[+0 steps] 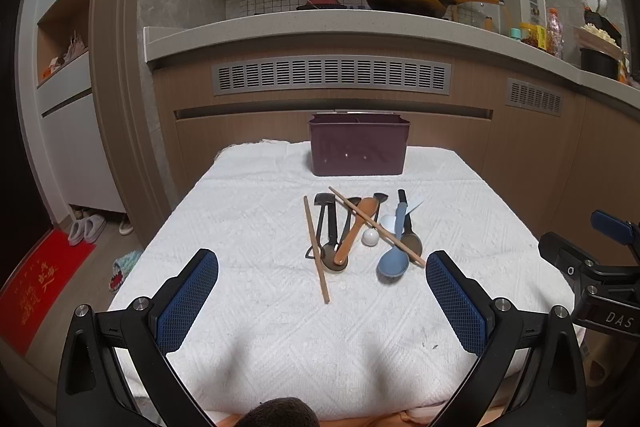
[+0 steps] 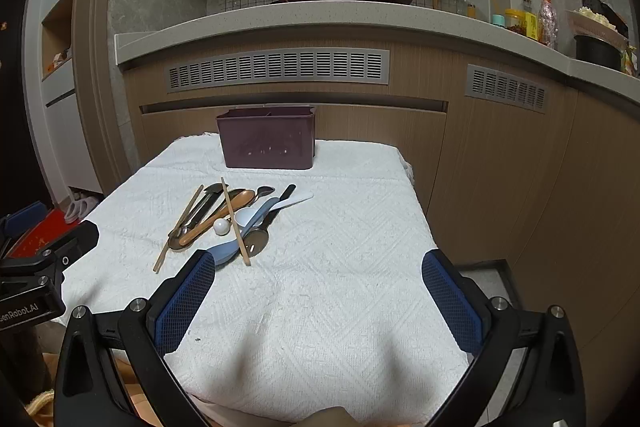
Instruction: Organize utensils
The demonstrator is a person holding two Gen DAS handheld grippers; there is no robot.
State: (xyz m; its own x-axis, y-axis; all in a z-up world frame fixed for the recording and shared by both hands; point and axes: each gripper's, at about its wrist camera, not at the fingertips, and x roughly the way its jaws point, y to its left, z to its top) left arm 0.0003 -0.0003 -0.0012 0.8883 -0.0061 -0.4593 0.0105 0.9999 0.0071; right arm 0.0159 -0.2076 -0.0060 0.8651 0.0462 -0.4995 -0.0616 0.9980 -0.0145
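I have the left tool (image 1: pixel 322 269) and the right tool (image 2: pixel 318 269) both spread wide, empty, hovering over the white-clothed tabletop (image 1: pixel 248 211). The utensils (image 1: pixel 360 231) lie heaped on the cloth just in front of the maroon bin (image 1: pixel 359 147), chopsticks (image 1: pixel 316 249) crossing the spoons, nearer me than the bin.

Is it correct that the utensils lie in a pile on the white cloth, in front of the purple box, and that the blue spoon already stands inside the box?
Not quite. The blue spoon is not inside the purple box; it lies in the pile on the white cloth, under one wooden chopstick. The left wrist view shows this. The rest is right.
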